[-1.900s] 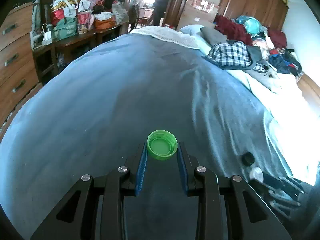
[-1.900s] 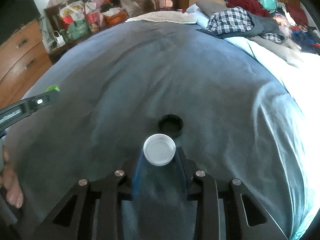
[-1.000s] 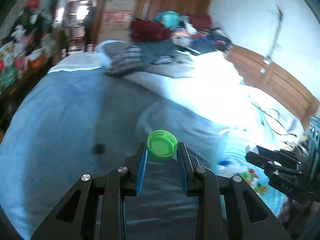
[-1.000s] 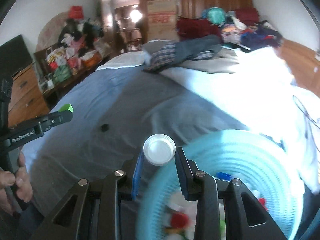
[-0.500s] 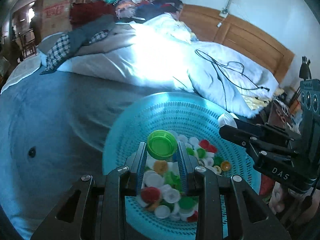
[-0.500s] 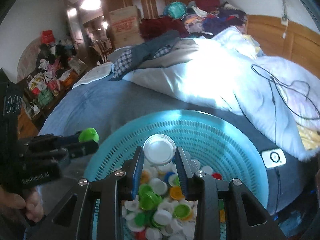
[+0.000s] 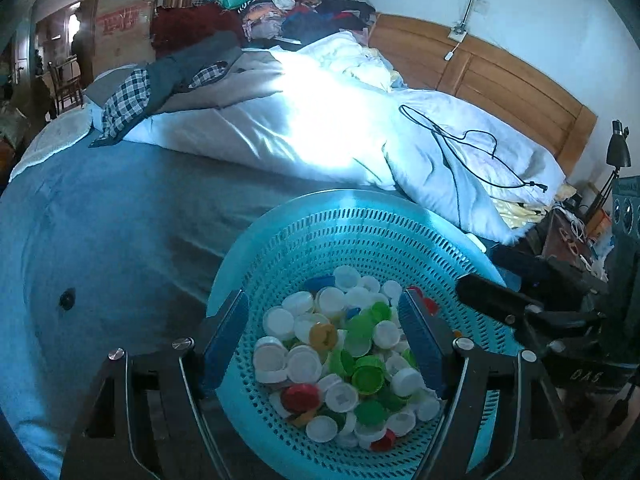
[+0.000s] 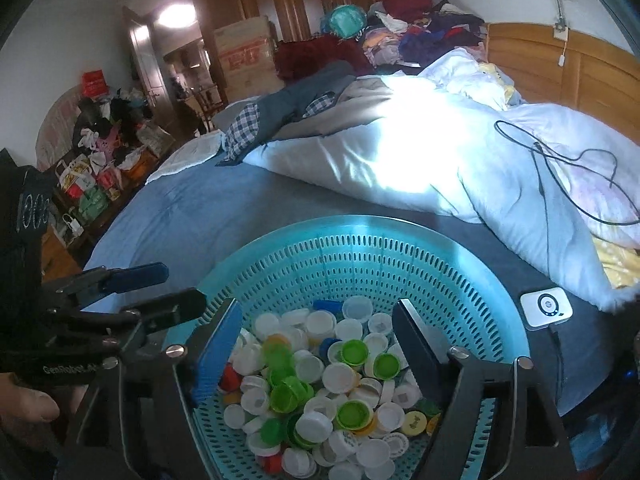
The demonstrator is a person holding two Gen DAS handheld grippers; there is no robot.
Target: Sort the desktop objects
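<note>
Already the bottle caps [image 8: 320,392] lay heaped in the turquoise basket [image 8: 360,256], a mixed pile of white, green, red, blue and yellow ones filling its bottom, and the basket itself sat on the blue bedspread [image 7: 120,220] near the edge of the bed. Both sets of tongs hung just above that pile. The left tongs [image 7: 324,332] had just been opening and stood wide with nothing between the blue pads, only the heap showing through the gap; the right tongs [image 8: 316,344] had likewise just been opening and were spread wide and empty over the same heap. The green cap and the white cap each had carried half a second before were no longer between the pads, so they had most likely dropped in among the others, though neither could be told apart from its neighbours. As a judgement, this round of the sort was finished at the drop. What was left looked small: one dark cap [image 7: 67,299] lay alone on the bedspread, well apart from the basket on its left in the left wrist view, and it would need fetching. Beyond lay the white duvet [image 7: 320,136] with a black cable [image 7: 472,148] across it, and a small white device [image 8: 546,307] sat just beside the basket's rim.
</note>
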